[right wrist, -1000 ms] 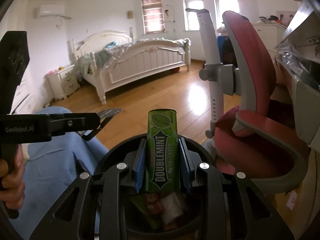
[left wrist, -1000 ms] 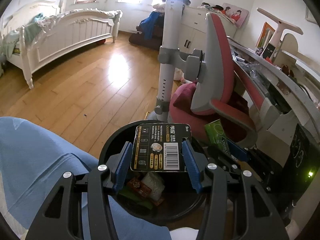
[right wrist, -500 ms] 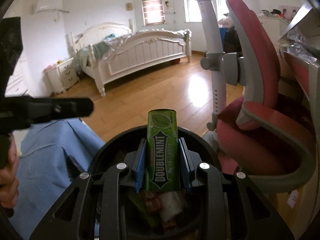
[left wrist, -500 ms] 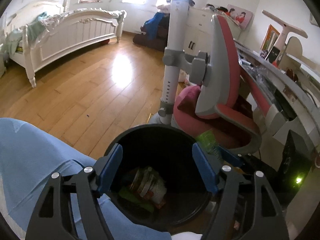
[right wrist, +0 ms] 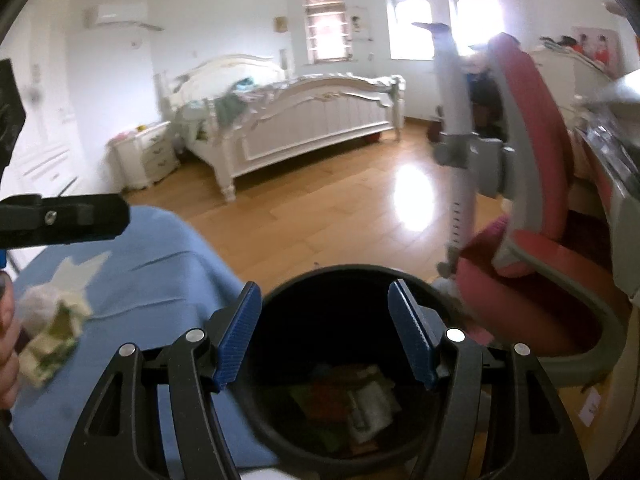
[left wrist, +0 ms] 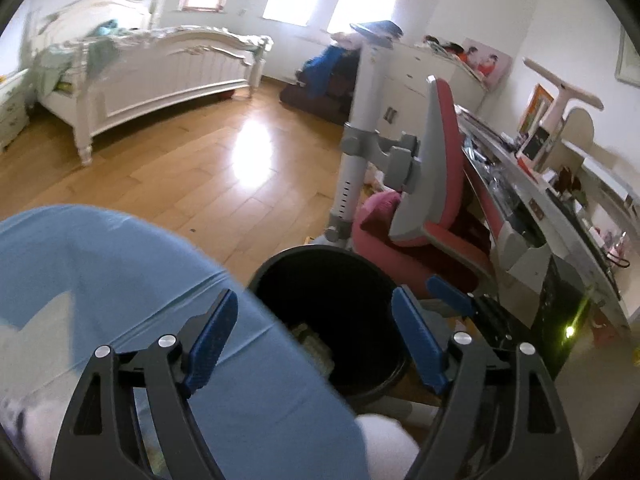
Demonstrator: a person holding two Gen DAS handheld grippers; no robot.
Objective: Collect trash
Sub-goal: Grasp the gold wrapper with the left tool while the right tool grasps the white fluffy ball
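Both our left gripper (left wrist: 312, 340) and right gripper (right wrist: 324, 332) are opening, empty, over the bin (right wrist: 280, 312); we should clear its rim before reaching left for the wrappers (right wrist: 52, 340).

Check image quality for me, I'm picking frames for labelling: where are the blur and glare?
Left wrist view: motion blur smears the bed, and window glare burns a white patch on the wooden floor. Right wrist view: the pink chair is smeared, and the trash inside the black bin sits dark and soft.
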